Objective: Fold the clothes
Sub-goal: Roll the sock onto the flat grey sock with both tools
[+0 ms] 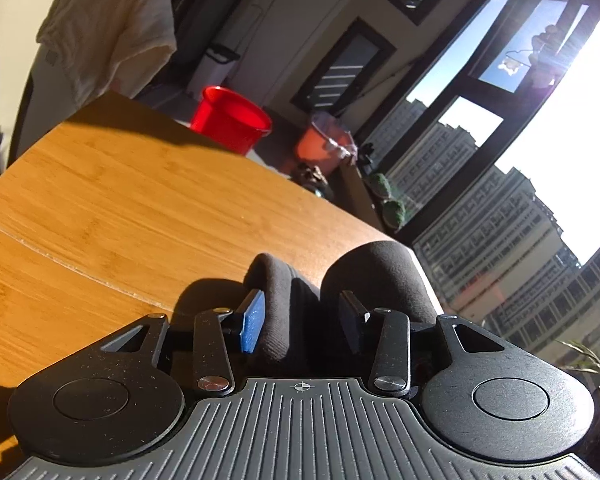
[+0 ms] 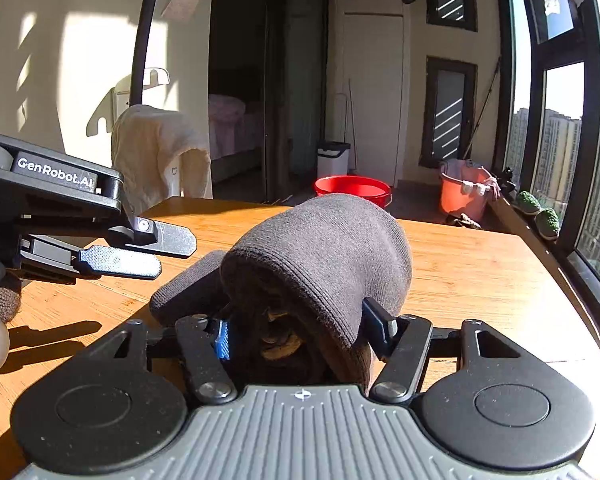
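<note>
Fabric of a dark knit garment (image 2: 320,248), bundled and humped on the wooden table (image 2: 480,264), fills the right gripper (image 2: 300,332), whose jaws stand clamped on the near hem, the roll's long axis running away toward 12 o'clock. In the right wrist view, the left gripper (image 2: 140,256) reaches in from 9 o'clock just beside the bundle, fingers parted with nothing between them. Its own camera shows dark cloth (image 1: 300,312) between open pads, so both grippers are close, the right one holding.
</note>
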Motion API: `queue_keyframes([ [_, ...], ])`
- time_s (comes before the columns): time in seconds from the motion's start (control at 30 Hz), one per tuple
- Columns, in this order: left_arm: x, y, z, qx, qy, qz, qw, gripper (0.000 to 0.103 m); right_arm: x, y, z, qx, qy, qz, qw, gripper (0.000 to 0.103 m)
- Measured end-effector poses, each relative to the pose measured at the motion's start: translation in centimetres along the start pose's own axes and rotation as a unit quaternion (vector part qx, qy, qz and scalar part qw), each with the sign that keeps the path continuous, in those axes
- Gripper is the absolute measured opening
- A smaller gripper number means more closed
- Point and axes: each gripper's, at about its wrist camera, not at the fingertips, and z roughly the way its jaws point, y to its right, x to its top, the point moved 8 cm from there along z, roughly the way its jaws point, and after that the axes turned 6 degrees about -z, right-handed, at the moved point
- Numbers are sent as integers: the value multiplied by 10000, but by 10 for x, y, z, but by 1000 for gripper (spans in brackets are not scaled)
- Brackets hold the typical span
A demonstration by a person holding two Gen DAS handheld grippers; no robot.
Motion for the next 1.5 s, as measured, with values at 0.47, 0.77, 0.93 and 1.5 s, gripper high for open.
queue_keyframes([
  [0.47, 1, 61, 15, -396, -125, 608, 9973, 81, -34, -76, -14, -592, 490, -5252, 8475, 35],
  [0.77, -38, 53, 53, 330, -423, 1235, 9909, 74, 0, 19, -61, 753, -61, -1472, 9862, 70],
  [0.93, -42, 52, 52, 324, -357, 1254, 9909, 75, -16, 77, -27, 1450, -571, 1573, 9752, 71],
  [1.5, -2, 45, 95, 619, -90, 1627, 9847, 81, 49, 103, 19, 953, 144, 588, 9936, 72],
])
